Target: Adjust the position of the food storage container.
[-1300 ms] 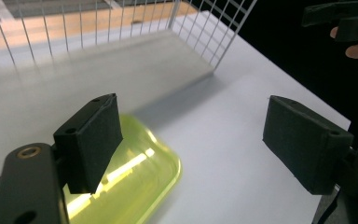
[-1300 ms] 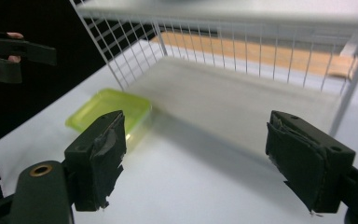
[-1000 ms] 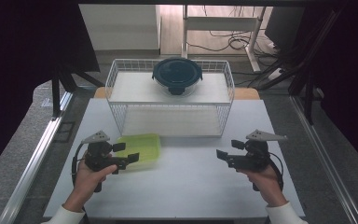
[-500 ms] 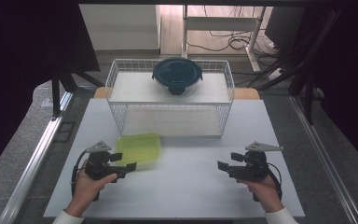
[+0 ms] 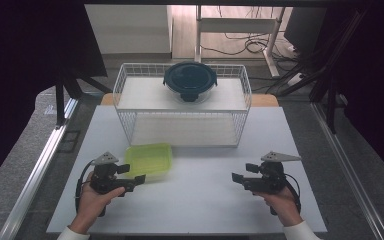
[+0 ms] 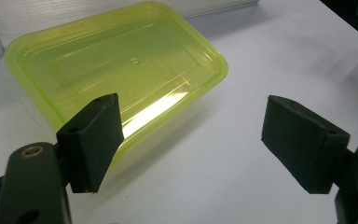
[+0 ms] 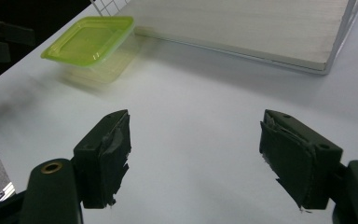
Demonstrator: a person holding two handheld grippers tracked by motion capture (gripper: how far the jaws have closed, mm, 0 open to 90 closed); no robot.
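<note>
Left tool (image 5: 130, 176) low, jaws spread, one at yellow-green container (image 5: 149, 159) edge; right tool (image 5: 241, 179) level over surface (image 5: 205, 200), released

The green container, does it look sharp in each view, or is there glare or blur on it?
Left gripper view: the green container is sharp, with a bright glare streak near its close rim. Right gripper view: it is smaller, its lower wall smeared. High view: it is small but clear, beside the left gripper.

Tub (image 5: 149, 159) just before rack (image 5: 182, 127)
</note>
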